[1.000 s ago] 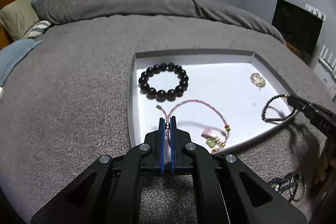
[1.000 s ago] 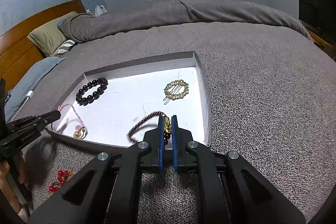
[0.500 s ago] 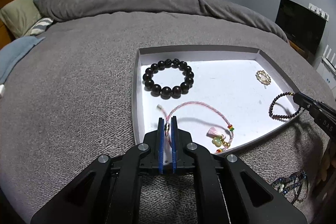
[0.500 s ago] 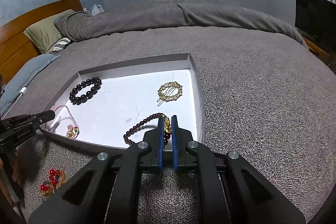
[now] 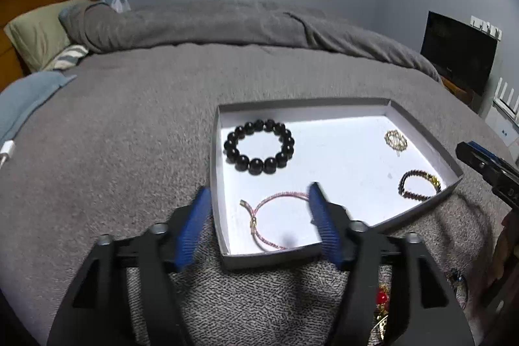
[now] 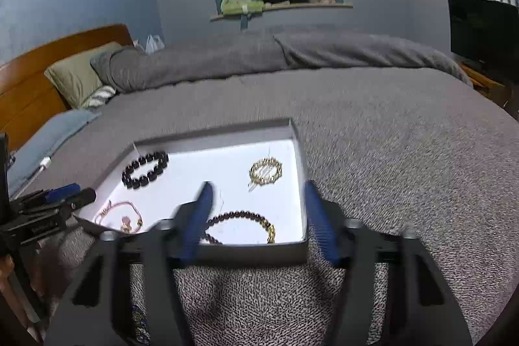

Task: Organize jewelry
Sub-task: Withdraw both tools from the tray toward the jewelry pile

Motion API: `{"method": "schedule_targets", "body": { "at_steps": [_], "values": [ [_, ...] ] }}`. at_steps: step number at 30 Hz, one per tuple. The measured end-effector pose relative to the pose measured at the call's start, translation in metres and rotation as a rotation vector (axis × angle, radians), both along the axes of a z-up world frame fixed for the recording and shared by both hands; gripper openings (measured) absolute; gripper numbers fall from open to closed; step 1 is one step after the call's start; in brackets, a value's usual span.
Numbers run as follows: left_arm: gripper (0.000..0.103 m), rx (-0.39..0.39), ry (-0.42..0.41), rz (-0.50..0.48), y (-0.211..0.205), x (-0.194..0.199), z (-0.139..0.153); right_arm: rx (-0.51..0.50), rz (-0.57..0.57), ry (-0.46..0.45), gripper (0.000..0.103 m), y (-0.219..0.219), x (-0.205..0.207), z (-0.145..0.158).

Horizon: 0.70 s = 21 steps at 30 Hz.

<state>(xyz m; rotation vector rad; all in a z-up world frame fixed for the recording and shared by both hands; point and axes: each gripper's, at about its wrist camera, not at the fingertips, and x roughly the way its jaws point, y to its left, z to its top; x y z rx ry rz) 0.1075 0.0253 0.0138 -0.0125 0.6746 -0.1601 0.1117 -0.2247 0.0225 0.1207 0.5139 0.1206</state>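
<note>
A shallow grey tray (image 5: 275,258) (image 6: 253,253) with a white floor sits on the grey bed. In it lie a black bead bracelet (image 5: 259,147) (image 6: 145,169), a gold hair clip (image 5: 395,139) (image 6: 265,171), a pink cord bracelet (image 5: 272,219) (image 6: 120,216) and a dark red bead bracelet with a gold charm (image 5: 419,184) (image 6: 241,224). My left gripper (image 5: 259,226) is open and empty above the tray's near corner, over the pink bracelet. My right gripper (image 6: 258,221) is open and empty over the dark red bracelet. Each gripper shows in the other's view (image 5: 483,166) (image 6: 61,195).
More jewelry lies on the blanket in front of the tray: a red bead piece (image 5: 382,300) and a dark blue piece (image 6: 139,323). A folded duvet (image 5: 227,25), pillows (image 5: 42,31) and a wooden headboard (image 6: 29,80) are at the back. A television (image 5: 459,49) stands at right.
Both grippers have opened and let go: the pink cord bracelet and the dark red bead bracelet now lie in the tray. Both grippers have drawn back and up from the tray.
</note>
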Motion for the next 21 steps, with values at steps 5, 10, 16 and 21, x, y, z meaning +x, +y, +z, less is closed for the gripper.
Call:
{"method": "schedule_targets", "body": {
  "at_steps": [5,10,16,21],
  "values": [
    [0.080,-0.039,0.002,0.021,0.003,-0.005,0.010,0.018,-0.020,-0.046,0.094,-0.006,-0.009,0.006],
    [0.080,-0.023,-0.023,0.018,-0.002,-0.021,0.026,0.025,-0.027,-0.073,0.097,-0.014,-0.022,0.014],
    [0.082,-0.006,-0.008,0.009,-0.005,-0.045,0.029,0.037,-0.026,-0.089,0.097,-0.025,-0.046,0.020],
    [0.082,0.002,0.001,0.003,-0.005,-0.061,0.027,0.045,-0.025,-0.095,0.098,-0.030,-0.067,0.021]
  ]
}}
